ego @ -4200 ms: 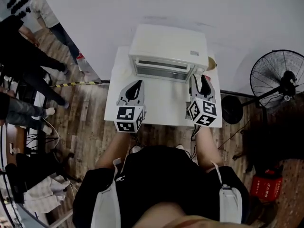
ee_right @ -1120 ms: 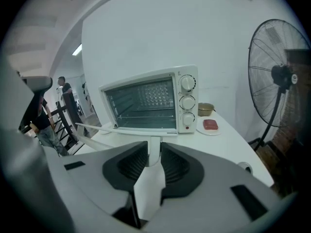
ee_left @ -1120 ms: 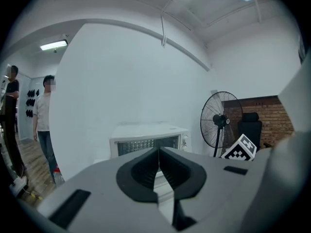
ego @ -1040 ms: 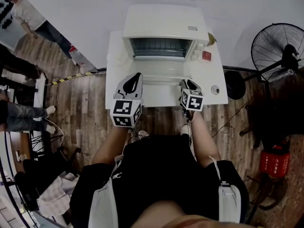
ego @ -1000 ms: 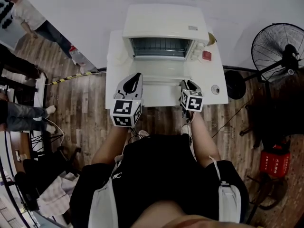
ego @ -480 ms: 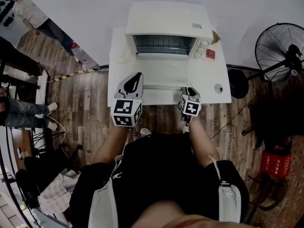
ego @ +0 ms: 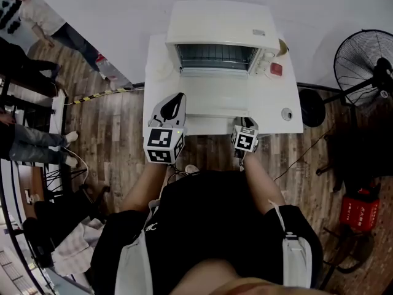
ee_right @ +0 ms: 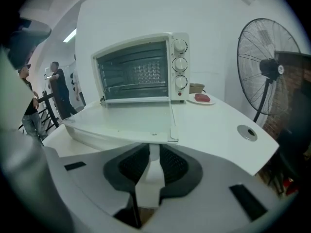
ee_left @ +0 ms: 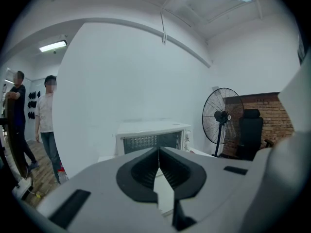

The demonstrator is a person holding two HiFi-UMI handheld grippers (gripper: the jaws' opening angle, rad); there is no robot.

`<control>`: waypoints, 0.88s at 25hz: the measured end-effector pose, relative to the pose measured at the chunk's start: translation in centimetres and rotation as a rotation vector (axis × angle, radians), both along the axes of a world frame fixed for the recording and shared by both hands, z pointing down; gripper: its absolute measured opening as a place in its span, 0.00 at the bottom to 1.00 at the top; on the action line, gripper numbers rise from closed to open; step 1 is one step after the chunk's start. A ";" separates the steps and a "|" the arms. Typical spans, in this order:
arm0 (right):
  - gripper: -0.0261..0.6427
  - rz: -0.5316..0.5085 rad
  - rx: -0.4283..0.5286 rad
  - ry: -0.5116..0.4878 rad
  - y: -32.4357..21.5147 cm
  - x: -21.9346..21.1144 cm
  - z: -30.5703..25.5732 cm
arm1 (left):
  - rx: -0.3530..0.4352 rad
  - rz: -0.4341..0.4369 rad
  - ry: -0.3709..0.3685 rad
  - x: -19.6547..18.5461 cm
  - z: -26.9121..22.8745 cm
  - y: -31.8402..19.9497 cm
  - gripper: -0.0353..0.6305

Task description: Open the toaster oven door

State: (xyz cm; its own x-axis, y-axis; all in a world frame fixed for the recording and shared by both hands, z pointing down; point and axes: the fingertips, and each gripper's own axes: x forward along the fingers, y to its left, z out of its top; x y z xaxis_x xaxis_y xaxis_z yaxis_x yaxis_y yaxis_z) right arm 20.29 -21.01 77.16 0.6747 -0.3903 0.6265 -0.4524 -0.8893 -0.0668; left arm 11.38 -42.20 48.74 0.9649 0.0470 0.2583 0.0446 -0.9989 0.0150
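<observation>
The white toaster oven stands at the back of the white table. Its door hangs open and lies flat toward me, so the dark cavity with its rack shows. My right gripper is at the door's front edge, shut on the white door handle that sits between its dark pads. It shows small at the table's front edge as the right gripper in the head view. My left gripper hovers left of the door, its jaws closed tip to tip and empty, with the left gripper aimed at the oven.
A small plate with a red thing lies right of the oven, below three knobs. A round cable hole is in the table's right part. A standing fan is at the right. People stand at the left.
The door, closed in the oldest frame, now lies flat open. Over the last second my right gripper has drawn back to the table's front edge. The left gripper has barely moved.
</observation>
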 end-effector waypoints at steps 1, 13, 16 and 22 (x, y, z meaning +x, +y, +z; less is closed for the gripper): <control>0.15 0.004 0.008 0.007 0.0 0.1 0.0 | 0.000 -0.002 0.003 0.0 -0.1 -0.1 0.08; 0.15 -0.008 0.003 0.046 -0.1 -0.4 0.1 | -0.012 -0.008 0.016 -0.6 -0.1 -0.6 0.08; 0.15 -0.011 0.005 0.050 -0.2 -0.3 0.1 | -0.013 -0.002 0.016 -0.4 -0.2 -0.5 0.08; 0.16 0.007 0.013 0.093 0.1 -0.4 0.1 | -0.013 -0.005 0.033 -0.5 -0.7 -0.4 0.08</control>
